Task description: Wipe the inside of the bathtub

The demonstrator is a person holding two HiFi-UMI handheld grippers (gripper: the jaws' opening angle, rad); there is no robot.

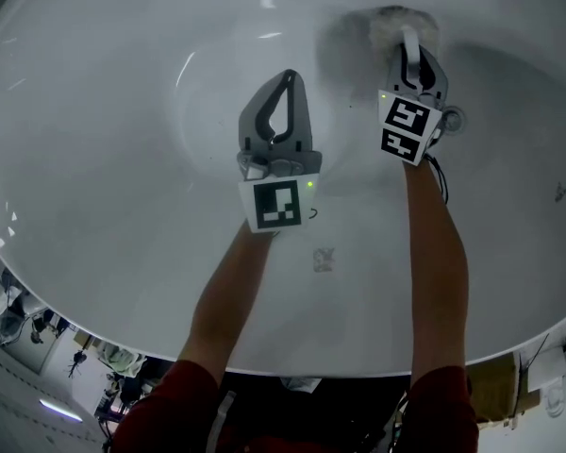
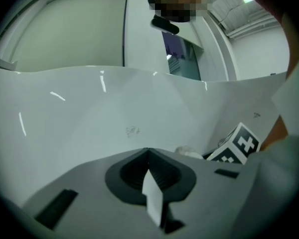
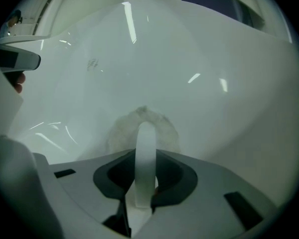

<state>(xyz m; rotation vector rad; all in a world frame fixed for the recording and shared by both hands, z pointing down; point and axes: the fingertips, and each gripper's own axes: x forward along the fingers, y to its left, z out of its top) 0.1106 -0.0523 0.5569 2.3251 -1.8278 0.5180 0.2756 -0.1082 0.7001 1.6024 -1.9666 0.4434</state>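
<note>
Glossy, smooth bathtub [image 1: 104, 140]; fuzzy cloth scrubber [image 1: 392, 22] with smooth plastic handle [image 1: 410, 50].

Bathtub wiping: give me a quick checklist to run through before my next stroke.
1. Grip: right gripper shut on the wiper handle: ok.
2. Contact: fluffy wiper pad against the bathtub wall: ok.
3. Spare hand: left gripper shut, empty, clear of the pad: ok.
4. Surface free of marks: not ok, a small mark shows near the left gripper.
5. Pad wet enough: cannot tell.
</note>
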